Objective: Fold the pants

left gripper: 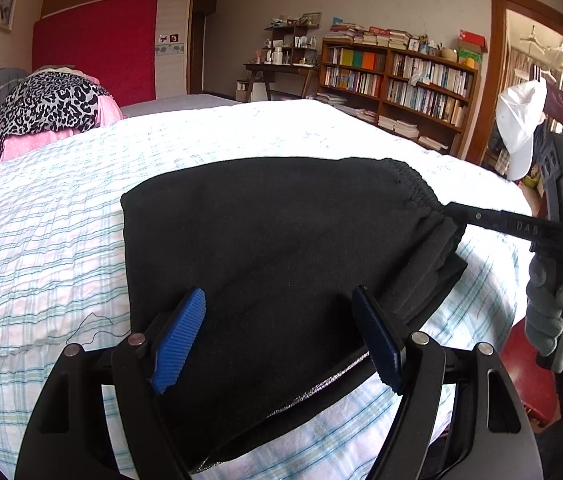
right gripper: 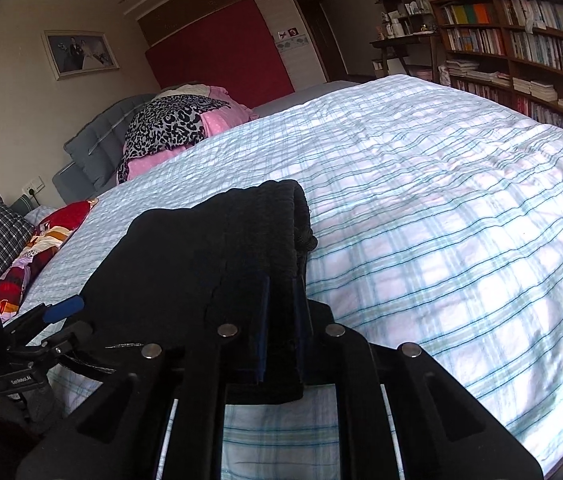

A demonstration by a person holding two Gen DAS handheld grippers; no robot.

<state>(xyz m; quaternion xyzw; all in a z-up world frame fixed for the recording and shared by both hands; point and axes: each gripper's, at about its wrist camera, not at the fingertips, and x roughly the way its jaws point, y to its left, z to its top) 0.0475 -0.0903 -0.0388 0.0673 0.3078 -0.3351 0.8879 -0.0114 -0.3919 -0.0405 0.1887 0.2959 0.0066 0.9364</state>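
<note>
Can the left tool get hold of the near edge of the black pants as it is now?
Probably yes. The left tool is open, its blue pads astride the black pants edge with nothing between; the right tool grips the waistband end, aside.

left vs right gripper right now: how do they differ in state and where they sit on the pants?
The left gripper is open, blue pads spread over the near edge of the black pants; the right gripper is shut on them. The left sits at the hem side with the silver trim; the right sits at the gathered waistband end. Both are at the pants on the plaid bed cover.
</note>
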